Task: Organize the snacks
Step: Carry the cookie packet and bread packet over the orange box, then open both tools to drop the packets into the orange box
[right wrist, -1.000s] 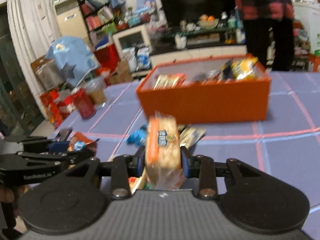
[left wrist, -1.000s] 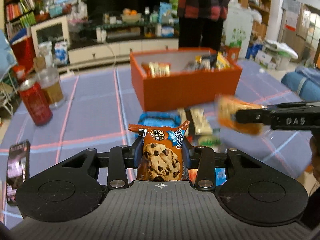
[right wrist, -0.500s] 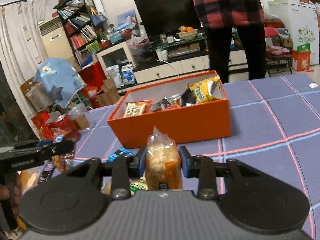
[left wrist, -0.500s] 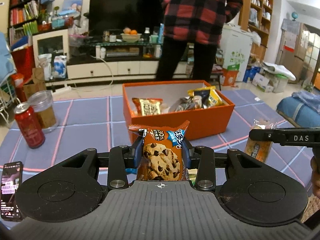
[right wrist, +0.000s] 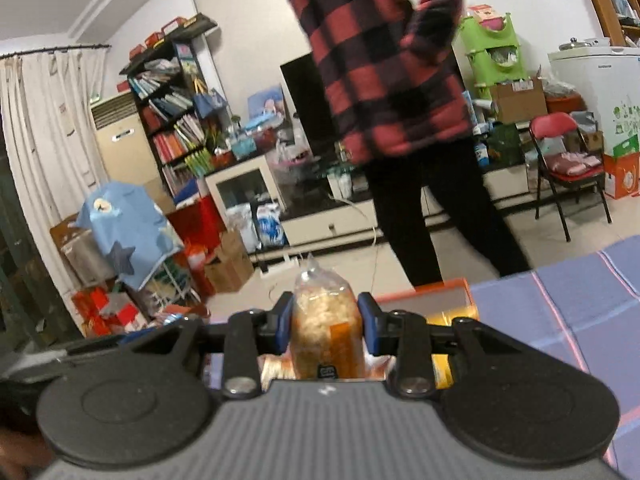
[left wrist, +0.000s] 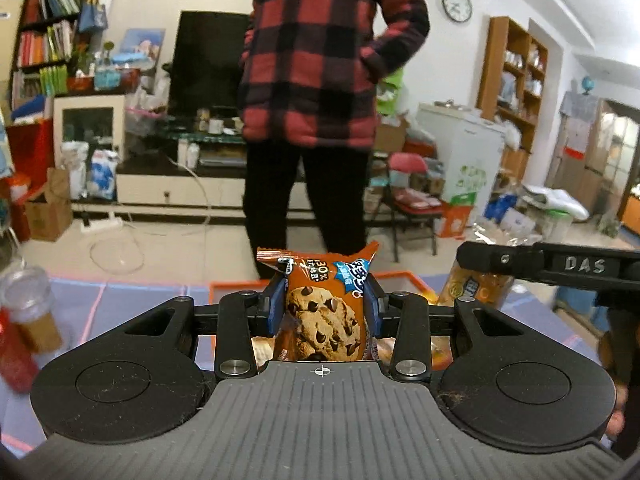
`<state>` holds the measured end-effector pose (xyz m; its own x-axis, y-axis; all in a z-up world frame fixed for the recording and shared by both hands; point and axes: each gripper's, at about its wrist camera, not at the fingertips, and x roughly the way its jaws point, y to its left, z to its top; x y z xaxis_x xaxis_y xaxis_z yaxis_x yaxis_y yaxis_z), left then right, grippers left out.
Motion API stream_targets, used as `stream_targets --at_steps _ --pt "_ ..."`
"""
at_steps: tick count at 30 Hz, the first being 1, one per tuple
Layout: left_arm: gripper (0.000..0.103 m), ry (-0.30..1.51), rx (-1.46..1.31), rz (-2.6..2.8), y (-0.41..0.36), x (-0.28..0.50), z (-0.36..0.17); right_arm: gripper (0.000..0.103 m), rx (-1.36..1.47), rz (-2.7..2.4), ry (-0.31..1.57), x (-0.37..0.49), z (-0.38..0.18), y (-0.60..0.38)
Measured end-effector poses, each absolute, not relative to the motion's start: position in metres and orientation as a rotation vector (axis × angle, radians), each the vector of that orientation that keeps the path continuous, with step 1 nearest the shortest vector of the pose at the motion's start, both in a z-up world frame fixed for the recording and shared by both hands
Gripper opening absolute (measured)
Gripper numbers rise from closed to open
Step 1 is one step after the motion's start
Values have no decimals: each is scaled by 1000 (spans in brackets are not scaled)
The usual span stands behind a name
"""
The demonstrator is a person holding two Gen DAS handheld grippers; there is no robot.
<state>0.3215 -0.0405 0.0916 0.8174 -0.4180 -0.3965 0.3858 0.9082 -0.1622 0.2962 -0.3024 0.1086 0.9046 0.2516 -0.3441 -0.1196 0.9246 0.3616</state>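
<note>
My left gripper (left wrist: 325, 300) is shut on a brown chocolate-chip cookie packet (left wrist: 324, 320), held upright over the near rim of the orange box (left wrist: 236, 285). My right gripper (right wrist: 325, 320) is shut on a clear bag of pale puffed snacks with an orange label (right wrist: 325, 332), just before the orange box (right wrist: 436, 294). In the left wrist view the right gripper (left wrist: 480, 264) reaches in from the right with its bag (left wrist: 474, 284) hanging below. Most of the box's inside is hidden behind the grippers.
A person in a red plaid jacket (left wrist: 328, 60) stands just beyond the table. At the left edge stand a red can (left wrist: 14, 354) and a clear jar (left wrist: 30, 304). The blue checked tablecloth (right wrist: 580, 292) stretches to the right. Cluttered shelves and a TV stand line the back.
Both grippers rose and moved forward toward the orange box with their packets still held. The box now sits low behind the fingers, and the loose snacks on the cloth have dropped out of view.
</note>
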Motion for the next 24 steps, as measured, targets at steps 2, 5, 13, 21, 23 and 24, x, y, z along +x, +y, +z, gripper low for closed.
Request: stream_targets --at_steps 2,5,13,21,23,24 --pt "0 445 -69 -411 -50 346 86 35 353 201 401 316 103 -304" --pt "0 452 -40 -398 -69 379 74 35 356 205 407 342 92 -304" --pt "63 394 9 -377 -81 399 56 67 397 193 414 365 73 -308" --pt "67 404 -136 -294 -17 317 75 72 379 216 315 303 128 -307" --pt "67 406 -134 -275 -4 290 77 75 362 225 311 279 137 -300" --pt "67 408 -137 -256 3 275 76 75 354 229 315 265 137 -297"
